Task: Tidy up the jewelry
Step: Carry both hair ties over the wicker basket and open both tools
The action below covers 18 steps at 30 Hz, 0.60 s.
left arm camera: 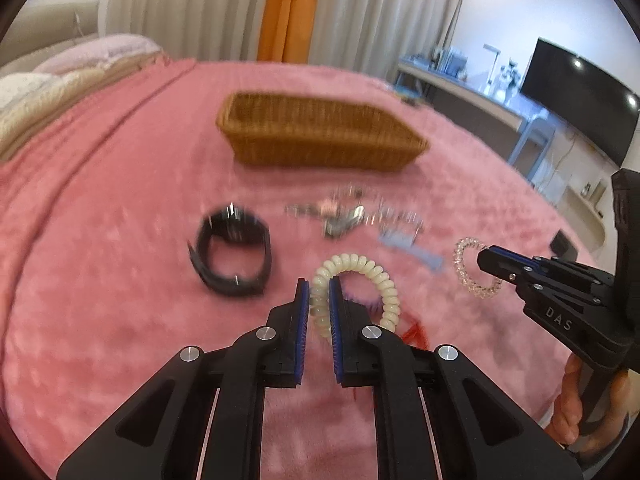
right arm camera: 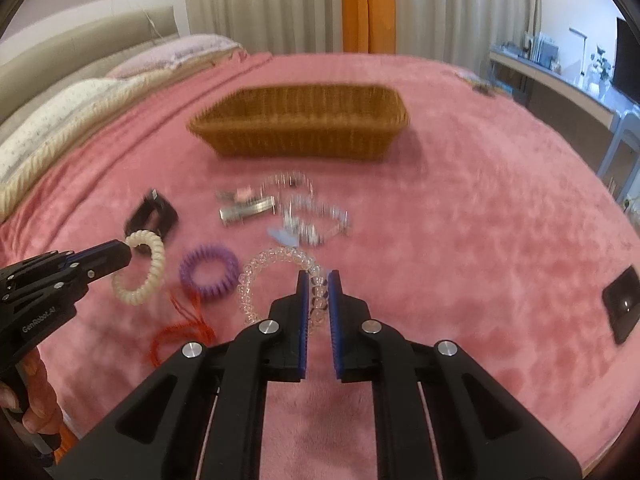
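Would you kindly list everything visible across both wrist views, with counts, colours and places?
Wicker basket: one, brown, far middle of the bed.
Blanket: one, pink, covering the bed.
Cream coil band: one, off-white, held in the left claw.
Clear coil band: one, transparent, held in the right claw.
Purple coil band: one, lying between the two held bands.
Red cord: one, near side of the purple band.
Black strap: one, left of the pile.
Metal clips and chains: blurred pile, silver, before the basket.
Black flat object: one, far right.
Left claw: black, blue pads.
Right claw: black, blue pads.
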### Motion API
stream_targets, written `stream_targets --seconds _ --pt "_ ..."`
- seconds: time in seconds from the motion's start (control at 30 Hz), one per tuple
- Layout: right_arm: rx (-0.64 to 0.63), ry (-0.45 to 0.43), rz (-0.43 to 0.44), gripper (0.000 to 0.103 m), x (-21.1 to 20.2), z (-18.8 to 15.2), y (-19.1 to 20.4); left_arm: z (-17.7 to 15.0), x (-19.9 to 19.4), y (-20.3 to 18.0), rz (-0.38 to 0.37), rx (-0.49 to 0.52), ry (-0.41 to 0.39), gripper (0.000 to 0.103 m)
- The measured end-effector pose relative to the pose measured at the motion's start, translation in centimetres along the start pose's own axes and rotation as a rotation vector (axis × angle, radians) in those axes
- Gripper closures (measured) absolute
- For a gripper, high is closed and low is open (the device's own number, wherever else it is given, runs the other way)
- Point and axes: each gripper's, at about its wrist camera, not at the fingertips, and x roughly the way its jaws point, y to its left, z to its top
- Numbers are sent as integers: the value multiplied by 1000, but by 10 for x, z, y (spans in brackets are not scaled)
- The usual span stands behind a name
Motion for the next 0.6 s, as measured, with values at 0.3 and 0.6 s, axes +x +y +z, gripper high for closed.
stream_targets --seconds 0.3,0.6 --pt "-41 -134 -36 95 3 92 4 87 -4 -5 6 52 -141 95" --pt "-59 -97 -70 95 94 174 -2 171 96 15 47 44 -109 95"
